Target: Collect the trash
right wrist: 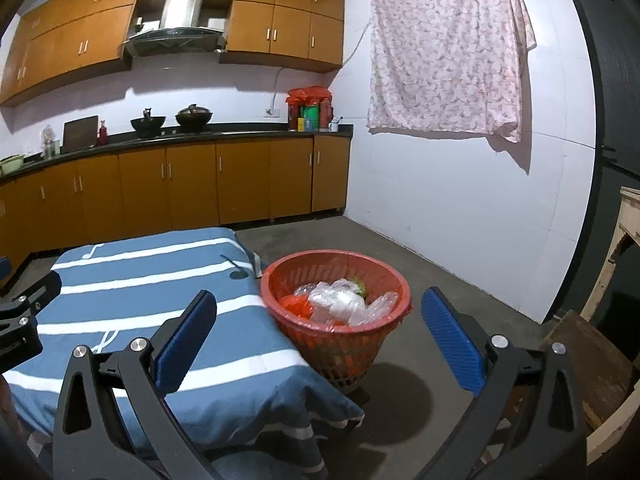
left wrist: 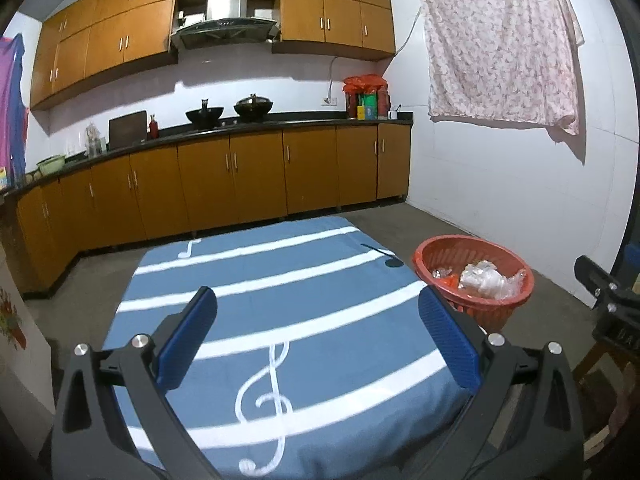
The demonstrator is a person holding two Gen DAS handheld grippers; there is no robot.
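Observation:
A red plastic basket [left wrist: 502, 312] [right wrist: 344, 350] stands on the floor beside the table's right edge. Inside it lies crumpled clear plastic trash [left wrist: 486, 278] [right wrist: 344, 302] with some orange scraps. My left gripper [left wrist: 316, 328] hovers open over the blue striped cloth [left wrist: 280, 300], nothing between its blue pads. My right gripper [right wrist: 320, 330] is open too, held in front of the basket and above the cloth's right corner, its jaws holding nothing. Part of the right gripper [left wrist: 608, 292] shows at the right edge of the left wrist view.
The table wears a blue cloth [right wrist: 152, 292] with white stripes and music notes. Orange kitchen cabinets [left wrist: 240, 176] and a dark counter with woks run along the back wall. A floral sheet [right wrist: 444, 52] hangs on the white right wall. Wooden furniture [right wrist: 624, 264] stands at far right.

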